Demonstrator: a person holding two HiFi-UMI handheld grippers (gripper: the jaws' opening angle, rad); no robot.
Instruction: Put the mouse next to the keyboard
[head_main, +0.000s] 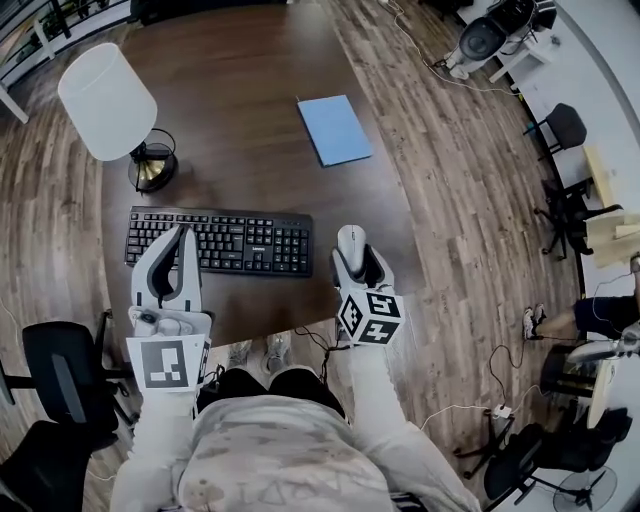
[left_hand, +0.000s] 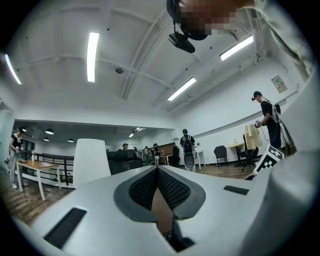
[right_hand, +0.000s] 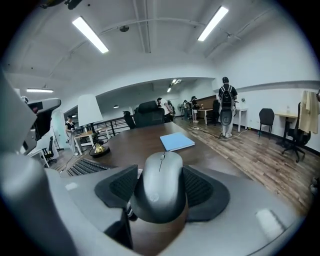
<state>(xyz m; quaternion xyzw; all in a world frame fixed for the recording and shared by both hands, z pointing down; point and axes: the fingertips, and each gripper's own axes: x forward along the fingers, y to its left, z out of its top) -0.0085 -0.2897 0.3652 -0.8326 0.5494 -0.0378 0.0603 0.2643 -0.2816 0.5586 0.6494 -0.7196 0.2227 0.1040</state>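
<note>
Dark table (head_main: 250, 100): black keyboard (head_main: 220, 242) near front edge. Left gripper (head_main: 181, 236) over keyboard's left end, jaws pressed together, nothing between. Right gripper (head_main: 360, 268): jaws clamped on grey mouse (head_main: 349, 242), just right of keyboard, not touching it.

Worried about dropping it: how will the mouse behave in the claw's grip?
The mouse looks rigid, so it probably won't deform. Its smooth rounded shell may slip between the right claw's ribbed pads. Likely light; no cable shows.
</note>
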